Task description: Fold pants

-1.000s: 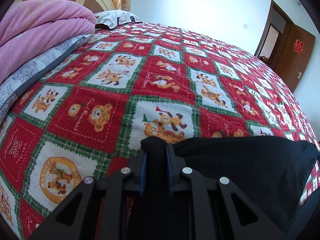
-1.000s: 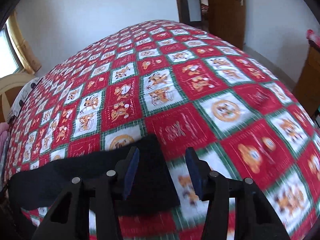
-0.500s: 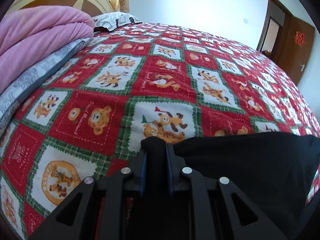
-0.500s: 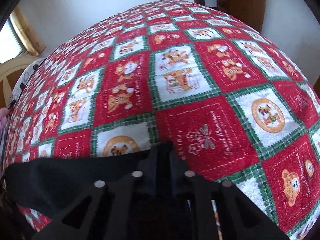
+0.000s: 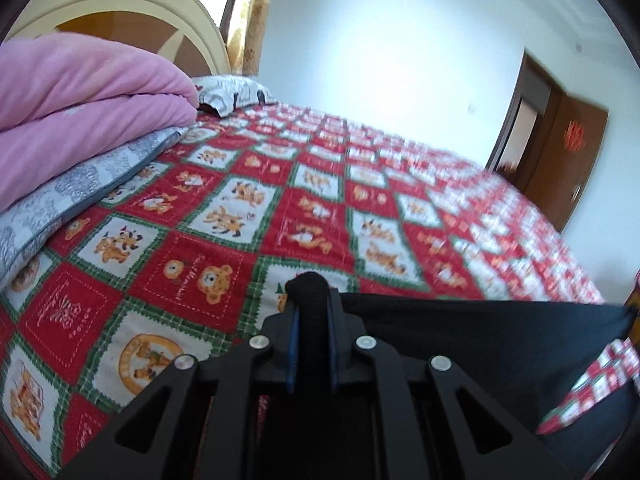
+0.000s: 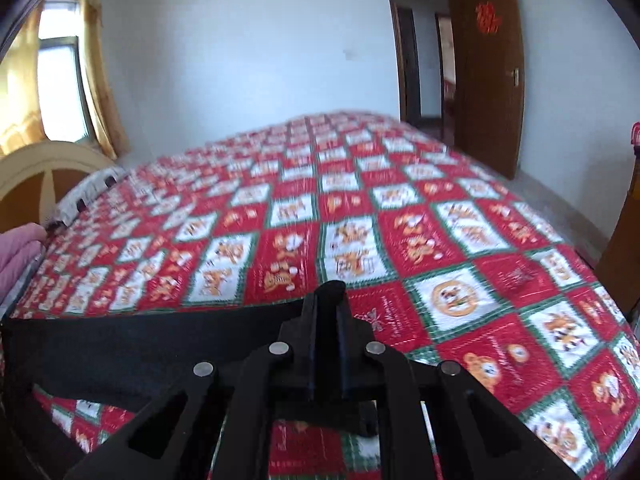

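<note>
You've got both tools clamped shut on the pants point(image 5: 460, 332) — left tool point(image 5: 311, 308) pinching a thick bunched corner, right tool point(image 6: 327, 312) on a flatter one. The black cloth hangs stretched between them just above the bed's point(image 6: 460, 240) near edge. It looks soft, light and floppy — matte knit, so corners are your best grip.

- Left gripper point(image 5: 311, 320): matte black frame with triangular cut-outs, four round silver screws, blue-lined fingers point(image 5: 294, 344).
- Right gripper point(image 6: 326, 320): identical black frame (four silver screws likewise), dark blue inner pads point(image 6: 313, 344).
</note>
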The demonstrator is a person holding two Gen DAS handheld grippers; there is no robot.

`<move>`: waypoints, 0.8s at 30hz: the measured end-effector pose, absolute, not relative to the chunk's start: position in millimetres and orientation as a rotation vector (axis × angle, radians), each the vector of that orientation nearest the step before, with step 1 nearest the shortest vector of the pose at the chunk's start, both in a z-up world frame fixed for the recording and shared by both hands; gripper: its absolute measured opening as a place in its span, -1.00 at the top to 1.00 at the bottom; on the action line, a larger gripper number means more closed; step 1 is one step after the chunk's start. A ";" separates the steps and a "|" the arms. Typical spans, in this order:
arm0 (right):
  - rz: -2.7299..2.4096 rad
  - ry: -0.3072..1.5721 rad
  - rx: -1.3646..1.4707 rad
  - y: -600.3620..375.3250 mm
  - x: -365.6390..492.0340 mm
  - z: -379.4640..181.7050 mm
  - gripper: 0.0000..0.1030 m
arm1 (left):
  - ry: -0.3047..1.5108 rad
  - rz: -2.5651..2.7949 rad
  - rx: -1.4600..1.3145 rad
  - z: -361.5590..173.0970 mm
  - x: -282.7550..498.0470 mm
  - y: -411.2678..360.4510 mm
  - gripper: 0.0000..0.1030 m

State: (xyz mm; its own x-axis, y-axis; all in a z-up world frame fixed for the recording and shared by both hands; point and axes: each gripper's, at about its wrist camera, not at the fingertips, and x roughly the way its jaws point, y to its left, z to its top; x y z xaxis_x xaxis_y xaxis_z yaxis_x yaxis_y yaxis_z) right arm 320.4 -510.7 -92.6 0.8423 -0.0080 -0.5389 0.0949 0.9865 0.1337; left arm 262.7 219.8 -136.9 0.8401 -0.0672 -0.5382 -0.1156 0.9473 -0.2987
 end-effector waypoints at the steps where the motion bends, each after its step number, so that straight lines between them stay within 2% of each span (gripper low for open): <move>1: -0.049 0.544 0.154 -511.1 310.1 -90.2 0.85 | 0.546 0.010 -0.353 -135.0 255.8 222.6 0.76; 10: -0.008 0.450 0.204 -526.8 218.2 -93.8 0.85 | 0.423 -0.089 -0.414 -137.4 191.1 227.3 0.76; 18: -0.005 0.475 0.245 -536.3 154.9 -114.9 0.85 | 0.456 -0.136 -0.413 -168.9 150.4 229.4 0.76; 24: -0.022 0.571 0.211 -534.1 137.8 -135.5 0.85 | 0.480 -0.151 -0.370 -180.6 131.8 227.8 0.73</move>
